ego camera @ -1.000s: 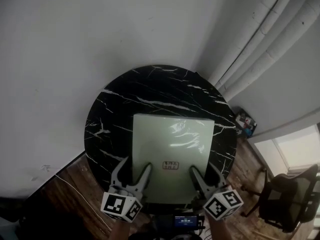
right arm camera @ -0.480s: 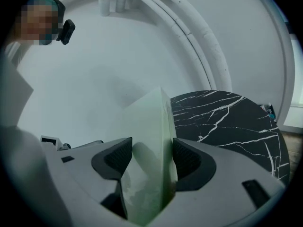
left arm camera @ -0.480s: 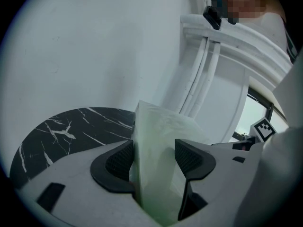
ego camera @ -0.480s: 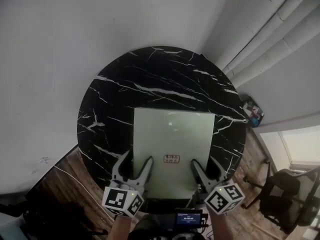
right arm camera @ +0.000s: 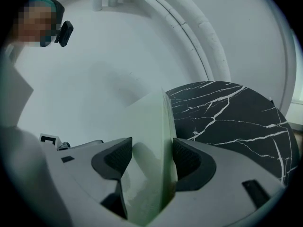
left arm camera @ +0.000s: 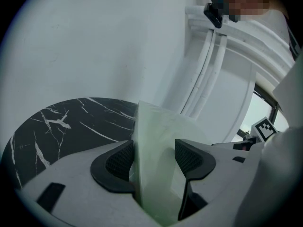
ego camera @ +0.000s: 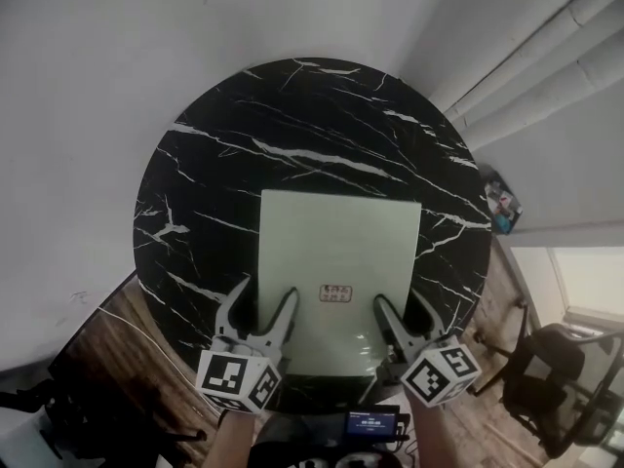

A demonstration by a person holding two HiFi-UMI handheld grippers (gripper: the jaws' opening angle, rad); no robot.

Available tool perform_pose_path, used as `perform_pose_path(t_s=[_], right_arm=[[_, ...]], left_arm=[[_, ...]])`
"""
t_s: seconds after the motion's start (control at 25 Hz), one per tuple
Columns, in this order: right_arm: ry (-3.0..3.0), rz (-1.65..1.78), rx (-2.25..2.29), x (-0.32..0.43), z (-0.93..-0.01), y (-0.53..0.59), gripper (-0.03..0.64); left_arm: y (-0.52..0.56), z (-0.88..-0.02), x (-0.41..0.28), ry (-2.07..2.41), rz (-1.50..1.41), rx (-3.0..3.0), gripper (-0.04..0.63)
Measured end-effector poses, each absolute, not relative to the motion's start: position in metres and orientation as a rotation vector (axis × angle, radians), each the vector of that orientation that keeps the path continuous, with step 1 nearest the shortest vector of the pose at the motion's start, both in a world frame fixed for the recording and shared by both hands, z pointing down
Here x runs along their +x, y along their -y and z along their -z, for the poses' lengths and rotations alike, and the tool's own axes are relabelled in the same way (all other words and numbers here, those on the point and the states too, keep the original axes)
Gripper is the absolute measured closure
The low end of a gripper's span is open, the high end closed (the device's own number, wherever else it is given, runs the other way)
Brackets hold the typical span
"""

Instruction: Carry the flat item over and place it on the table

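Over the black marble table (ego camera: 292, 115) sits the pale green flat item (ego camera: 339, 247). The left gripper (ego camera: 265, 297) and the right gripper (ego camera: 401, 305) are each clamped on its near edge.

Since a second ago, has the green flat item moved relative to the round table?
Yes. Against the black table, the flat item now covers a smaller share of the top, with more marble beyond its far edge: likely lowered toward it.

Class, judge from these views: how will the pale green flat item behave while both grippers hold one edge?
Probably stiff: the flat item looks unbent though the left gripper and right gripper clamp only its near edge. Possibly slippery: its glossy face shows reflections in the right gripper view.
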State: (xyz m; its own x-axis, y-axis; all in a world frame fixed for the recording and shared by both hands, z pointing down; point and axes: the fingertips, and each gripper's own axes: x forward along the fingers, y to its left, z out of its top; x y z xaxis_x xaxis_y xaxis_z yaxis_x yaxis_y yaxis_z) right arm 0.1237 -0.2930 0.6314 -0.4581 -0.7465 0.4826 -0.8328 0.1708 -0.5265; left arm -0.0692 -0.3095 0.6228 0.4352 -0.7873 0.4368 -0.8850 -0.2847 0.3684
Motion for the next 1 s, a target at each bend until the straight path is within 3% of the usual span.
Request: perform_pose_path(t_s=[0.6, 1.0], right_arm=[[2.228, -1.230, 1.553, 0.132, -0.662, 0.297, 0.385], [2.213, -1.247, 1.560, 0.132, -0.664, 0.300, 0.385]], left_arm=[[0.317, -0.655, -0.060, 1.404, -0.436, 2.012, 0.316], [0.319, -0.654, -0.061, 1.402, -0.420, 2.013, 0.316]])
